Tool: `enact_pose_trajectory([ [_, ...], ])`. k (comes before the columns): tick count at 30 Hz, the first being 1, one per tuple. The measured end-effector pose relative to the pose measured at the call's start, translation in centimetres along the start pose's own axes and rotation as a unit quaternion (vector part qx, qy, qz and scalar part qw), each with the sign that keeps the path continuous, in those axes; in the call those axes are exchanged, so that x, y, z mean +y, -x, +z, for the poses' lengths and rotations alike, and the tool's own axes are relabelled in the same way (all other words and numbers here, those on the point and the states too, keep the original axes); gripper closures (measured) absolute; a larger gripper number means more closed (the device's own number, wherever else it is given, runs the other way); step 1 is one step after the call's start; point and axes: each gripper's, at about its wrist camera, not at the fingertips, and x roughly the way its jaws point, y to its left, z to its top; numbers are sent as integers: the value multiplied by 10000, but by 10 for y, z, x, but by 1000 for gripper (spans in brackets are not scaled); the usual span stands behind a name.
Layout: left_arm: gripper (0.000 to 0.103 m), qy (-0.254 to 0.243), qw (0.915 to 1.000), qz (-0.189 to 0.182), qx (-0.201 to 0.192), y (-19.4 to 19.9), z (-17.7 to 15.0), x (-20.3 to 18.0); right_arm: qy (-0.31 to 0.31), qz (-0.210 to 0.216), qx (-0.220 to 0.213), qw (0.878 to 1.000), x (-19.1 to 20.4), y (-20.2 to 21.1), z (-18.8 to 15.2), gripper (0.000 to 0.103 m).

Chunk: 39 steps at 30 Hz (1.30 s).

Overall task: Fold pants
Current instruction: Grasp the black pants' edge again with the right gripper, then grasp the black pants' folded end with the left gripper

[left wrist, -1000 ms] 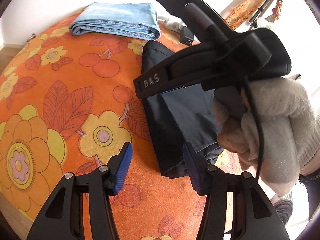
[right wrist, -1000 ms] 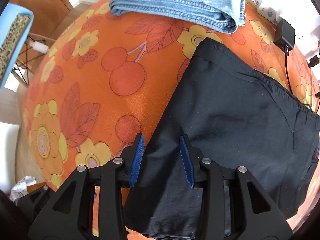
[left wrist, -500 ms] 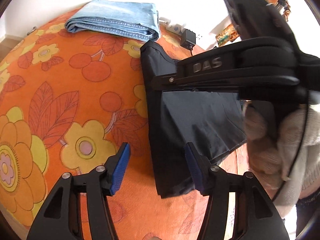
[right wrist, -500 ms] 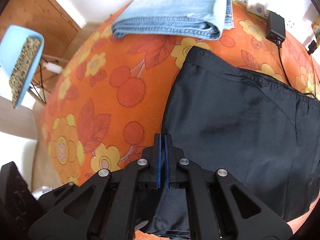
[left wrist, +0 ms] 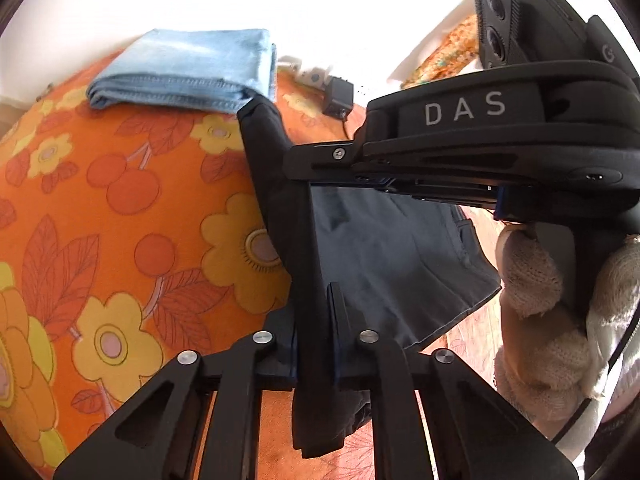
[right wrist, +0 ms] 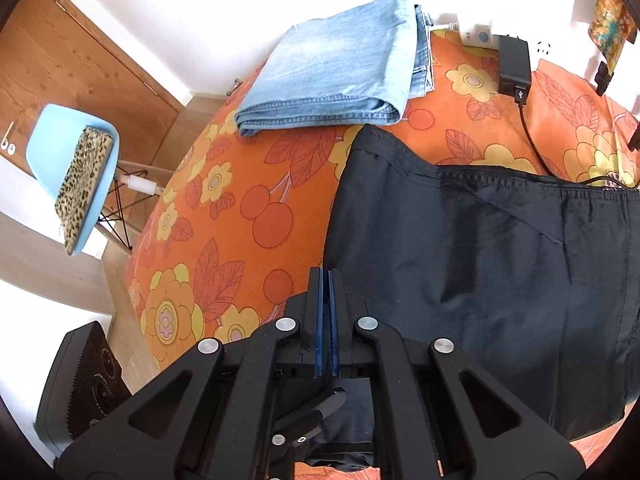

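Note:
Black pants [left wrist: 384, 248] lie folded lengthwise on an orange flowered cover [left wrist: 120, 200]. My left gripper [left wrist: 316, 300] has its jaws closing, and the pads press on the pants' left edge near the lower end. My right gripper [right wrist: 326, 276] is shut on the same edge of the pants [right wrist: 480, 260] farther up, with cloth hanging below it. In the left wrist view the right gripper [left wrist: 298, 160] holds that edge lifted off the cover, and a hand in a knitted sleeve [left wrist: 532, 300] holds it.
Folded light-blue jeans [left wrist: 188, 68] [right wrist: 340, 72] lie at the far end of the cover [right wrist: 240, 220]. A black charger [right wrist: 514, 64] with a cable lies to their right. A blue chair [right wrist: 72, 160] and a black box [right wrist: 80, 380] stand on the floor at the left.
My left gripper went from open to shut on the pants' edge. My right gripper closed on the edge and rose, lifting the cloth off the cover.

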Motion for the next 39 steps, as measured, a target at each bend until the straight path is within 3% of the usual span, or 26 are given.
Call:
enact_pose_trajectory([
  [3, 95, -234, 9996, 40, -168, 10, 1, -10, 46, 309, -182, 9993, -10, 18, -5, 95],
  [5, 96, -202, 9996, -5, -194, 10, 5, -12, -127, 331, -450, 9984, -28, 35, -17, 88],
  [7, 96, -204, 9995, -43, -235, 13, 8, -15, -184, 147, -627, 9978, -45, 47, -38, 88],
  [12, 96, -566, 9973, -134, -442, 24, 18, -43, -527, -356, -463, 9969, -86, 42, -96, 88],
  [15, 96, -802, 9951, -302, -502, 25, 24, -67, -696, -307, -267, 9967, -100, 27, -117, 89],
  [20, 96, -1396, 9875, -386, -616, 18, 22, -115, -958, -50, -596, 9936, -113, 57, -129, 89],
  [29, 97, -1529, 9852, -695, -353, -36, 25, -172, -1535, -594, -1240, 9785, -186, 137, -148, 88],
  [34, 97, -1644, 9829, -822, -110, -72, 9, -199, -1827, -543, -1558, 9692, -233, 157, -149, 87],
  [39, 100, -1693, 9807, -969, 94, -102, -11, -224, -2063, -97, -1748, 9627, -269, 164, -143, 87],
])
